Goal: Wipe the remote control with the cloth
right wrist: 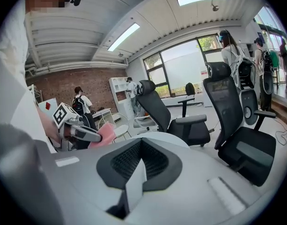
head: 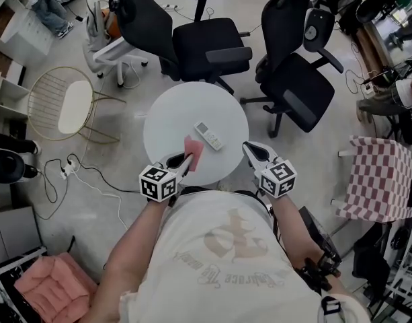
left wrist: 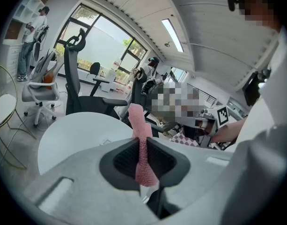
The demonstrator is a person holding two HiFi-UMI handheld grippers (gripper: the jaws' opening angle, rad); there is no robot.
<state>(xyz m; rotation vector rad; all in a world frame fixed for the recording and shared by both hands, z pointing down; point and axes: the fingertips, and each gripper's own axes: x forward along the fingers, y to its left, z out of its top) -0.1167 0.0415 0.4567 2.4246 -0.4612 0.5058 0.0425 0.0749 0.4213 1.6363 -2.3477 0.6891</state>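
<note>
Cloth (left wrist: 142, 144), soft and floppy, sits pinched in the left tool (head: 184, 159); the shut, empty right tool (head: 249, 148) could hold the hard remote (head: 208, 136) by its sides.

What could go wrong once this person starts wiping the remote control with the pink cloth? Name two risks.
1. The remote control lies loose on the round table. The right gripper is shut, empty and away from it, so a wipe may push the remote along, possibly toward the edge.
2. The left gripper pinches only a narrow fold of the pink cloth, so it could slip out mid-wipe.
</note>
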